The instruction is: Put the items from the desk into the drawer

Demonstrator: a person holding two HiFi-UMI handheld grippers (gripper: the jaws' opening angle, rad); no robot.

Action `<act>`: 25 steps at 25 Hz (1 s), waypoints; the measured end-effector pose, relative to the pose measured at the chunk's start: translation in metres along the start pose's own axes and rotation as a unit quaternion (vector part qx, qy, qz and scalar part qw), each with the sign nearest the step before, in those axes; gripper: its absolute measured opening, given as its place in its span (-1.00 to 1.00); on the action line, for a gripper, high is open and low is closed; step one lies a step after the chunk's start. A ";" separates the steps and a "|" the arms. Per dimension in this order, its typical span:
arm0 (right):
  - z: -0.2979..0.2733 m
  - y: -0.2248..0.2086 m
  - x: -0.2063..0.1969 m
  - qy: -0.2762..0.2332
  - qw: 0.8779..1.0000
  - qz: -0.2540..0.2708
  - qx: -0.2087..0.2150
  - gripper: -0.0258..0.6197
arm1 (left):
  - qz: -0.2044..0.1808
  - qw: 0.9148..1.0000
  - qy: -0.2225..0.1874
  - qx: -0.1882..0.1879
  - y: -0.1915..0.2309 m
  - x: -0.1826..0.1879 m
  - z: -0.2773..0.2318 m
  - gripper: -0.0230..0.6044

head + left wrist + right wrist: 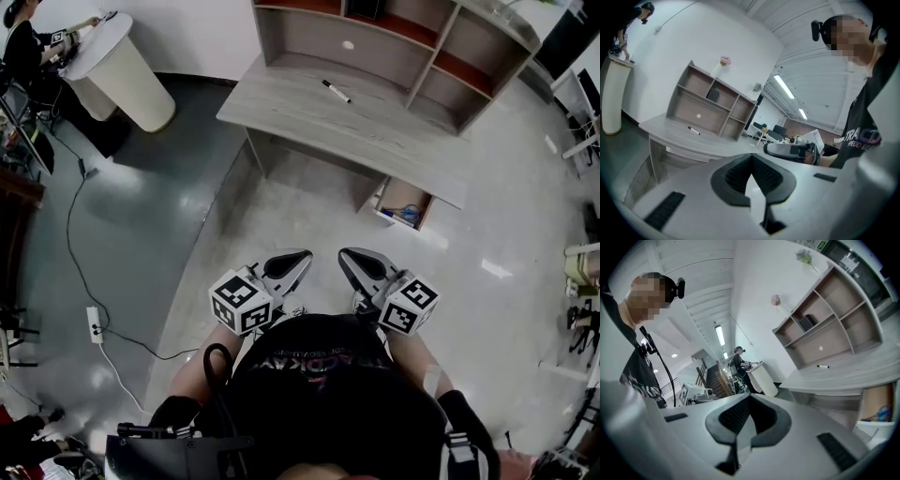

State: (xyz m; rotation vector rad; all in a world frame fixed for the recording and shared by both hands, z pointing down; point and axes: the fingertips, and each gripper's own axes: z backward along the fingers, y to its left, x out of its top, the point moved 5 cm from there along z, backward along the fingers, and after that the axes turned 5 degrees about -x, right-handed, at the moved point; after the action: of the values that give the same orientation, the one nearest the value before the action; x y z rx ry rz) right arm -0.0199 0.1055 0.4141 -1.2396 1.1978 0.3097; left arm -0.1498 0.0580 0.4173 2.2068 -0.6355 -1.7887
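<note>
Well apart from the desk (309, 117), left tongs (298, 259) and right tongs (349, 257) both closed, empty; marker (337, 91) on it; drawer (405, 202) open

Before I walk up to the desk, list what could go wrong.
The marker is thin and lies flat on the desk; it may roll or slip out of a pinch.
The drawer stands open low under the desk and could get knocked on the approach.
A cable and power strip lie on the floor to the left, a possible trip.
</note>
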 end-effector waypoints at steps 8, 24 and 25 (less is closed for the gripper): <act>-0.024 0.002 0.009 0.001 0.999 0.025 -0.024 -0.87 | -0.017 1.000 0.003 -0.005 0.020 0.007 0.011 -0.89; -0.085 -0.123 0.095 0.021 0.997 0.071 -0.027 -0.87 | 0.006 0.998 -0.015 0.066 0.075 0.049 -0.036 -0.89; -0.091 -0.136 0.101 0.027 0.997 0.073 -0.027 -0.87 | 0.007 0.997 -0.017 0.069 0.078 0.054 -0.043 -0.89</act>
State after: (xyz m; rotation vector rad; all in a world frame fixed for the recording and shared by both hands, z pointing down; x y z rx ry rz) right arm 0.0747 -0.0614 0.4195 -1.2156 1.3381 0.4207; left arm -0.1141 -0.0398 0.4148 2.2579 -0.8020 -1.8290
